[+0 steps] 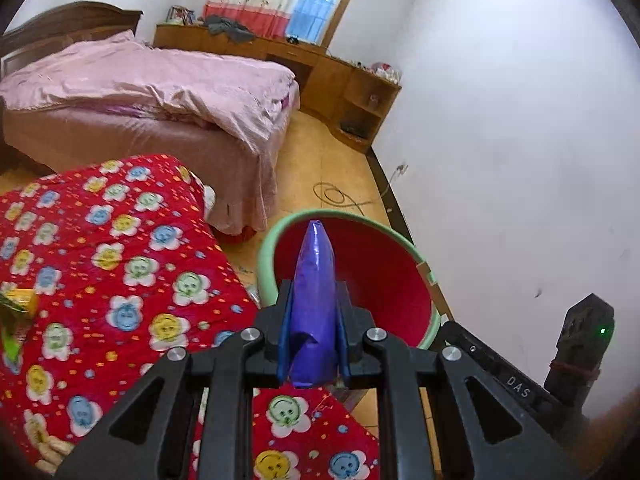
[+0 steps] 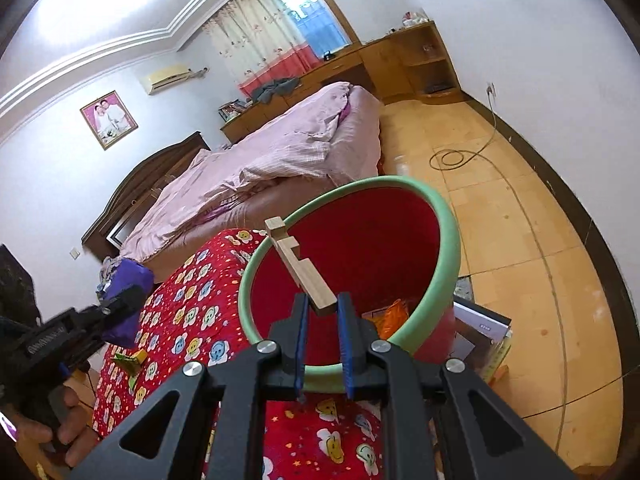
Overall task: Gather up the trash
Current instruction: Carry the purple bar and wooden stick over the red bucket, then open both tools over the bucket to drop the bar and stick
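Purple wrapper [image 1: 314, 308] sits clamped in the left gripper [image 1: 314, 312], just before the red bin [image 1: 344, 216] ahead. Right gripper [image 2: 323, 312] pinches a notched wooden piece [image 2: 298, 266] that juts over that bin's green rim.

A red flower-patterned cloth [image 1: 120, 264] is spread over the near surface; a yellow-green wrapper [image 2: 130, 360] lies near its left edge. A green-rimmed red bin [image 2: 444, 240] is stood on the tiled floor [image 2: 520, 216] beside its far corner.
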Tool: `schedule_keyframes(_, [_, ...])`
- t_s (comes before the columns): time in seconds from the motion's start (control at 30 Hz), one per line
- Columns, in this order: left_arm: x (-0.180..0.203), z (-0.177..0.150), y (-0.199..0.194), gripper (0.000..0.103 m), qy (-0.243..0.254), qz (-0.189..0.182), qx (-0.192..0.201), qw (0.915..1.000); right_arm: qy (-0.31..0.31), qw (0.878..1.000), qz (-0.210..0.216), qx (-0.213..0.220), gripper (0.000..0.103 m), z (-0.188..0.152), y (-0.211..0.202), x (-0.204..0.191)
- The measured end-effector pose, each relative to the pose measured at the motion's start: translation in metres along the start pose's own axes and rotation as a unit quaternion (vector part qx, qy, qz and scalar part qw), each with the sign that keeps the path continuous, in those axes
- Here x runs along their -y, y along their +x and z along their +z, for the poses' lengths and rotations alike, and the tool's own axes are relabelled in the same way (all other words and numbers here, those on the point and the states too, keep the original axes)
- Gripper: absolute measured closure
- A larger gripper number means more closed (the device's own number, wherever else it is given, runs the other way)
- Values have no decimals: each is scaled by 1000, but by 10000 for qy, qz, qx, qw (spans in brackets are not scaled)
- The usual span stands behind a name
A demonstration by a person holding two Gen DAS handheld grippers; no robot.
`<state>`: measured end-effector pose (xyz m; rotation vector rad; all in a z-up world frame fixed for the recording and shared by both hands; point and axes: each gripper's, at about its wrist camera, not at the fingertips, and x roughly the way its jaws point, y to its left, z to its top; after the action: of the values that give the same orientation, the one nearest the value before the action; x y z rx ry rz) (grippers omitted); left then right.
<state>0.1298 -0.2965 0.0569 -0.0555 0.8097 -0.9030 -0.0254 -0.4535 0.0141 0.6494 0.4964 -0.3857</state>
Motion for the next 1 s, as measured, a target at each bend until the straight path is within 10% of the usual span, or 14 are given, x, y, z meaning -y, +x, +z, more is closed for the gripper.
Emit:
schedule_keyframes(0.7, [18,-13,98,85,341,127,-535,9979,208,9991,-376,-61,87,9,30,38])
schedule_keyframes(1.0, [9,-9,93,69,63,246,-502,9984,273,9988,-390,-133,86,8,36,37])
